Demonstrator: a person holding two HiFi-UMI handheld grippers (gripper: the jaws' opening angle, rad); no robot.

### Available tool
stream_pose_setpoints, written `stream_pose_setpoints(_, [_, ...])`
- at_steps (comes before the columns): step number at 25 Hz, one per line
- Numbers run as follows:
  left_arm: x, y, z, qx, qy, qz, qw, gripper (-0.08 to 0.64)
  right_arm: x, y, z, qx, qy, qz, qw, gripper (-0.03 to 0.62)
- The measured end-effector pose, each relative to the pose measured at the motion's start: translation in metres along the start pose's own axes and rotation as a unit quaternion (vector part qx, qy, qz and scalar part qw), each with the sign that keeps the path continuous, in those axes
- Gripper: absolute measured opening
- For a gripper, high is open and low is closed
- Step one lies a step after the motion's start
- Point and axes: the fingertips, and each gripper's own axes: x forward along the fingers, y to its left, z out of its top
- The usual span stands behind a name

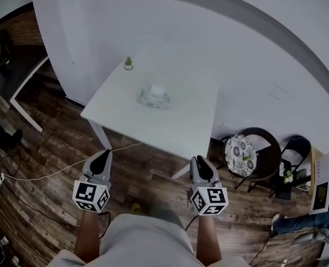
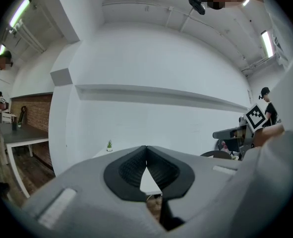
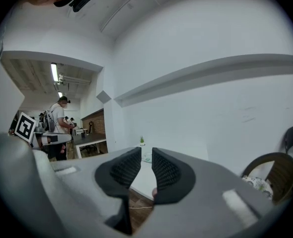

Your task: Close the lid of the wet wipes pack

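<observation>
The wet wipes pack (image 1: 154,98) lies near the middle of a white table (image 1: 186,127), with its white lid flap standing up. Both grippers hang over the wooden floor, well short of the table's near edge and touching nothing. My left gripper (image 1: 101,159) points at the table's near left corner; in the left gripper view its fingertips meet, so this gripper (image 2: 146,148) is shut and empty. My right gripper (image 1: 200,166) points at the near right edge. In the right gripper view a narrow gap shows between the pads of this gripper (image 3: 146,151), with nothing in it.
A small potted plant (image 1: 128,63) stands at the table's far left corner. A round chair with a patterned cushion (image 1: 240,154) and a black folding chair (image 1: 295,148) sit right of the table. A white cable (image 1: 53,174) runs across the floor. Another table (image 1: 25,88) is far left.
</observation>
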Motion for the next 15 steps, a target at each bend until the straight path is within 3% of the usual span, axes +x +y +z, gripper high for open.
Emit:
stream_pose_setpoints(9, [0.056,0.021,-0.008,-0.005,0.011,-0.008,0.9999,0.006,0.054,-0.017,-0.004,-0.012,0.014,0.001,1.0,0.07])
stream_pose_setpoints(15, [0.112,0.037,-0.004,0.002,0.021,-0.013,0.9997,0.006,0.111,-0.043,0.002,0.012,0.014,0.002,1.0,0.069])
